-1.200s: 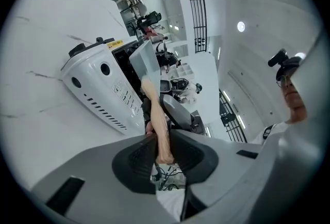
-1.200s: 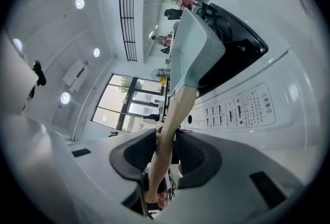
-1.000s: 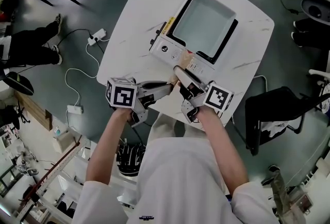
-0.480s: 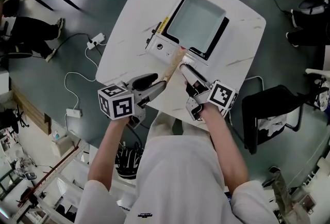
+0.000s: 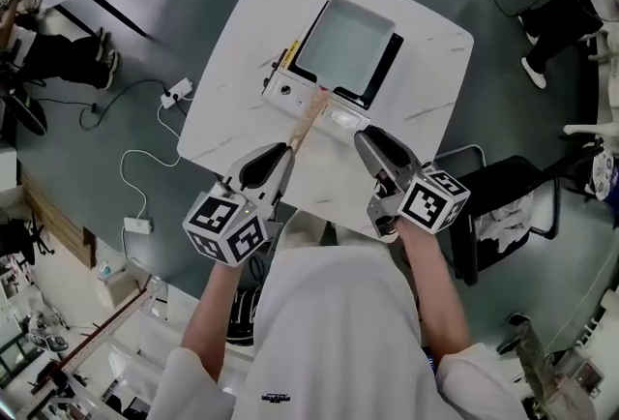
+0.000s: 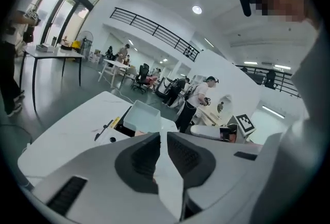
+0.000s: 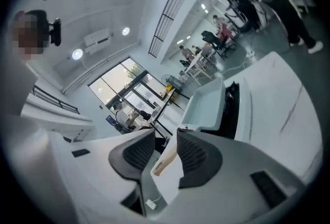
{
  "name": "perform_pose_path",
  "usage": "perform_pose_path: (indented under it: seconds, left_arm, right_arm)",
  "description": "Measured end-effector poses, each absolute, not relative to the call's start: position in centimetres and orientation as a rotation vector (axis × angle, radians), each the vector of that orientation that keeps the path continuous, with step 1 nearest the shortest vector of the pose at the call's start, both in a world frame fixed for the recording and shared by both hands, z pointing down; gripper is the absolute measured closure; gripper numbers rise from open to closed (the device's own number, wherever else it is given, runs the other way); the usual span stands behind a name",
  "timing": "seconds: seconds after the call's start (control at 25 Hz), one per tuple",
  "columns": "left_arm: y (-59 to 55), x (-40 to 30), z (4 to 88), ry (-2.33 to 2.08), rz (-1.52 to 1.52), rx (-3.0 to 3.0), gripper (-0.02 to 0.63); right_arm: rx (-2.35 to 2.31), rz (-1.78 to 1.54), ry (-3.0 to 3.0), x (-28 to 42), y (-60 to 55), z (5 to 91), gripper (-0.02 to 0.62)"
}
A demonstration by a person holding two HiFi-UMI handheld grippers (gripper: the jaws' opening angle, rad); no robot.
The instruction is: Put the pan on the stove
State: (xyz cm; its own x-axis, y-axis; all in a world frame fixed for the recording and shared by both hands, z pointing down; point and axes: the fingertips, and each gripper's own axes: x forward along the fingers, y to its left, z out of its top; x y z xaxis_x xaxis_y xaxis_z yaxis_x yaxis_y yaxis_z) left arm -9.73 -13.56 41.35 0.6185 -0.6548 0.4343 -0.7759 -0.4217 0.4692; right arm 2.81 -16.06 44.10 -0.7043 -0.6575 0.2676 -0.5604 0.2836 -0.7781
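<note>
- At the left of the head view, your left tool [image 5: 279, 157] hangs over the near edge of the white tabletop [image 5: 242, 70], with its marker cube [image 5: 227, 226] closest to your body.
- In the left gripper view, that left tool [image 6: 163, 135] has its jaws closing, with only a thin slit left between them. Nothing sits in the slit; you see bare tabletop through it.
- Just right of that tool's tip lies the near end of the pan's wooden handle [image 5: 308, 118]. It looks just clear of the tool, though the head view is too coarse to be sure.
- In the middle of the tabletop the square, pale pan [image 5: 346, 43] sits on top of the stove [image 5: 290, 89], and its handle runs back over the stove's front panel towards you.
- Right of the handle, your right tool [image 5: 368, 139] hovers near the stove's front right corner, apart from the handle.
- In the right gripper view, the right tool [image 7: 166, 135] has its jaws a fair way apart and closing. The handle's end shows in the gap but lies beyond the pads, so nothing is gripped.
</note>
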Motion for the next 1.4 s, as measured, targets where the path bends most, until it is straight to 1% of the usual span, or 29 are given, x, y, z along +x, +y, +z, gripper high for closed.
perform_pose_path:
  seconds: [0.04,0.12,0.36,0.56,0.92,1.16,1.2,1.32,1.4]
  left_arm:
    - [-13.2,-9.1,40.7,-1.116,0.221,2.194,0.559]
    - [-12.6,-7.7,39.4,-1.120,0.200,2.212,0.603]
    - [-11.1,-5.5,35.6,-1.211,0.209,2.295,0.605]
    - [-10.2,-3.8,33.0,-1.188,0.186,2.359,0.606]
    - [-8.5,-1.4,31.0,-1.171,0.207,2.421,0.606]
    - [-7.6,-0.6,31.4,-1.160,0.235,2.440,0.606]
    - [-7.4,-0.5,31.5,-1.159,0.238,2.442,0.606]
    - [-7.1,-0.5,31.6,-1.154,0.241,2.444,0.606]
    - [-6.9,-0.5,31.6,-1.155,0.242,2.448,0.606]
  right_arm:
    - [-1.182,-1.337,2.468,3.5,-15.9,43.0,0.470]
    - [-1.213,-1.220,2.533,4.6,-15.6,40.8,0.479]
    - [-1.307,-0.918,2.714,8.0,-13.4,35.4,0.479]
    - [-1.404,-0.736,2.785,9.9,-11.1,33.0,0.480]
    - [-1.508,-0.584,2.834,11.2,-7.3,31.1,0.479]
    - [-1.482,-0.576,2.841,10.5,-6.8,31.7,0.479]
    - [-1.481,-0.574,2.847,10.4,-6.6,31.8,0.487]
    - [-1.504,-0.573,2.847,10.4,-6.5,32.0,0.568]
    - [-1.514,-0.579,2.838,10.5,-6.6,32.0,0.578]
